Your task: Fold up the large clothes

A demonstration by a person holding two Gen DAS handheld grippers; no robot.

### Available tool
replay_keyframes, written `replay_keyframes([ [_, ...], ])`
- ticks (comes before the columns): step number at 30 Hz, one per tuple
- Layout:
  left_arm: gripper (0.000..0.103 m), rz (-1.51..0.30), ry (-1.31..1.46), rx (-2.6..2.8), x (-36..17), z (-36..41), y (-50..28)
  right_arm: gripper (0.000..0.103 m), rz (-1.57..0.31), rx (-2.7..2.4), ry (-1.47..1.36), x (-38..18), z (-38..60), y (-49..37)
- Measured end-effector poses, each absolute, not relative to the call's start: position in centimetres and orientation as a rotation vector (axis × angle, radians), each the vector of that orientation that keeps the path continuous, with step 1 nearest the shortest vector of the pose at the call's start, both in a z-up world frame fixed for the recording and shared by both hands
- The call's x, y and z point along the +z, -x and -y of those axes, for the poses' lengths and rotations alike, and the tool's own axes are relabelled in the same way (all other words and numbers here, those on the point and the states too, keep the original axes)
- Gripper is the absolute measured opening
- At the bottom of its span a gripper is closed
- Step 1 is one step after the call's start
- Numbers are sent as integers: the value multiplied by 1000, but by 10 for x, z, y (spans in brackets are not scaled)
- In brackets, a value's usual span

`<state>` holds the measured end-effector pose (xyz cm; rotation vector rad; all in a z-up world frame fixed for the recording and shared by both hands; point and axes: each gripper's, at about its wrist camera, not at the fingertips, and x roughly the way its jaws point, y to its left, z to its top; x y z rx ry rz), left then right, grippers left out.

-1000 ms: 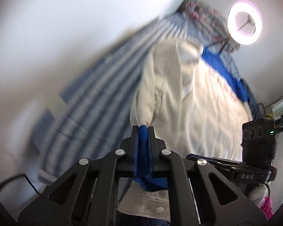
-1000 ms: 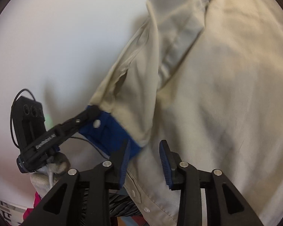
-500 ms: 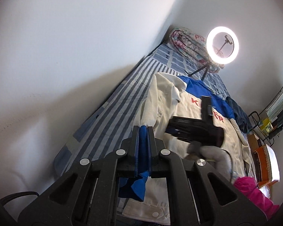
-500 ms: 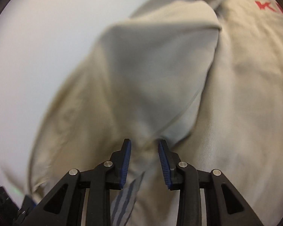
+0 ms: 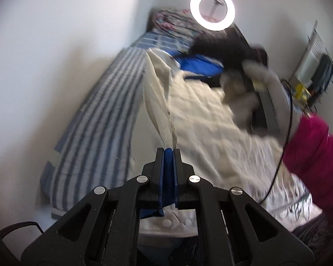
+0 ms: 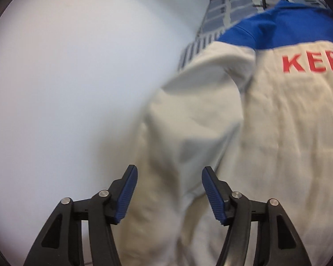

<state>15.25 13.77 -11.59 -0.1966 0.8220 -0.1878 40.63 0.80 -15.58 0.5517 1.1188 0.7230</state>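
A cream jacket (image 5: 211,119) with a blue collar (image 6: 284,26) and red letters lies spread on a striped bed (image 5: 95,122). My left gripper (image 5: 168,153) is shut on the blue cuff of its sleeve (image 5: 157,102), and the sleeve runs taut from the shoulder to the pads. My right gripper (image 6: 169,173) hovers over the jacket's (image 6: 277,133) shoulder with its jaws opening. Cream cloth shows between the pads but neither touches it. In the left wrist view a gloved hand (image 5: 248,84) carries that gripper, blurred, near the collar.
A white wall (image 5: 55,44) runs along the bed's left side. A lit ring light (image 5: 193,8) and a patterned folded quilt (image 5: 173,20) are at the bed's far end. A pink sleeve (image 5: 313,150) and a black cable (image 5: 284,146) are on the right.
My left gripper has risen and rolled, drawing the sleeve taut. My right gripper has moved up from the sleeve to the shoulder and its jaws have spread wide, off the cloth.
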Motion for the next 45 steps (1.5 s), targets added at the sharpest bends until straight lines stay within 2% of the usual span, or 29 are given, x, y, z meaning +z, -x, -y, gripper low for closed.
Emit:
replay_keyframes([
  [4,4,-878,159,-264,-127,-113,-149,65,-1132,705,-439,-147,-44,-404],
  [6,4,-896,127,-291,-131,-102,-148,60,-1161,659,-337,-153,-70,-397],
  [8,4,-903,98,-312,-132,-92,-145,27,-1188,618,-283,-158,-70,-395],
  [9,5,-903,84,-322,-131,-88,-144,25,-1202,606,-295,-163,-62,-396],
  [11,5,-904,70,-345,-134,-83,-139,13,-1205,585,-330,-170,-27,-383],
  [13,5,-916,68,-374,-137,-79,-137,6,-1215,550,-339,-183,5,-373],
  [14,7,-927,64,-382,-138,-77,-138,6,-1224,532,-346,-189,19,-371],
  [17,18,-941,81,-429,-140,-79,-133,6,-1270,476,-360,-212,58,-369],
  [19,38,-934,103,-438,-138,-79,-131,7,-1272,485,-366,-217,77,-362],
  [21,45,-917,158,-434,-134,-86,-128,13,-1235,523,-392,-214,87,-358],
  [23,45,-920,203,-405,-136,-92,-130,47,-1195,547,-402,-201,87,-358],
  [25,45,-941,230,-354,-142,-100,-135,58,-1154,563,-406,-186,83,-360],
  [29,45,-1019,282,-247,-161,-116,-146,62,-1124,575,-378,-166,56,-376],
  [34,43,-1117,347,-162,-190,-136,-161,63,-1121,560,-312,-159,18,-394],
  [35,39,-1135,333,-139,-196,-137,-163,60,-1126,546,-286,-161,9,-398],
  [36,31,-1154,335,-135,-202,-138,-165,57,-1130,533,-253,-162,3,-402],
  [38,21,-1185,366,-162,-212,-138,-167,26,-1135,518,-194,-167,-7,-406],
  [41,14,-1190,329,-166,-217,-132,-167,6,-1152,518,-199,-170,1,-405],
  [45,9,-1185,322,-168,-218,-130,-165,0,-1132,538,-283,-163,45,-399],
])
